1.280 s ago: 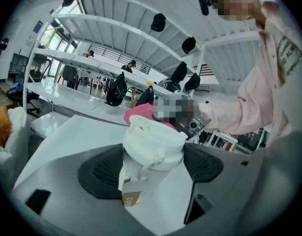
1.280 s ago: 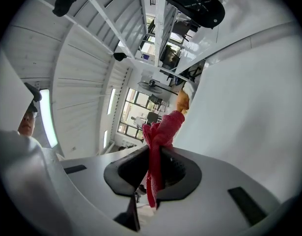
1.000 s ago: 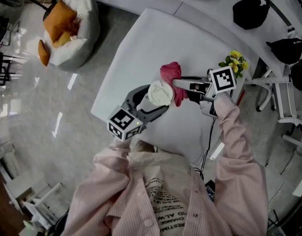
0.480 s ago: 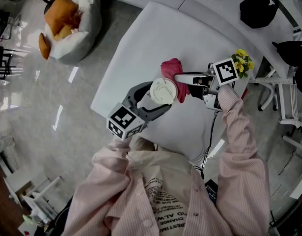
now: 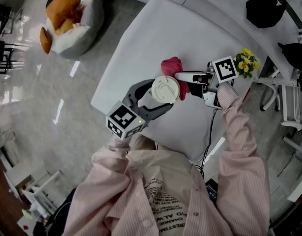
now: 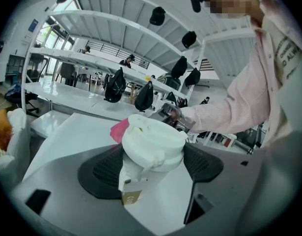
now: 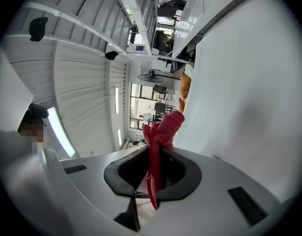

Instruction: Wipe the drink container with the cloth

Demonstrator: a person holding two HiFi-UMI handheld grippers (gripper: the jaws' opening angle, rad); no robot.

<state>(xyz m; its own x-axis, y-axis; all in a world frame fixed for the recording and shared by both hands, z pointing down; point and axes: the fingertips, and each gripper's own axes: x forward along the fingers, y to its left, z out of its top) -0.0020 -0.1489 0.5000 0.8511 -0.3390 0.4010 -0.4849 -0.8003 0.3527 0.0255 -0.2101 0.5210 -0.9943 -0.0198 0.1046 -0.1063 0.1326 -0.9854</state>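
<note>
A white lidded drink cup (image 5: 164,89) (image 6: 150,150) is held above the white table (image 5: 155,38), with my left gripper (image 5: 153,100) (image 6: 151,166) shut on it across its body. A red cloth (image 5: 173,71) (image 7: 159,146) is bunched right beside the cup on its far right side, touching it. My right gripper (image 5: 186,80) (image 7: 153,173) is shut on the red cloth, which hangs in a strip between the dark pads (image 7: 182,173). The cup's lower body is hidden in the head view by its lid.
A pot of yellow flowers (image 5: 247,62) stands at the table's right edge, just behind the right gripper. A white and orange beanbag (image 5: 72,14) lies on the floor to the left. Dark bags (image 5: 263,6) sit on the shelf beyond the table.
The cup and both grippers have shifted slightly to the right and away. The red cloth stays pressed beside the cup; both grips are unchanged.
</note>
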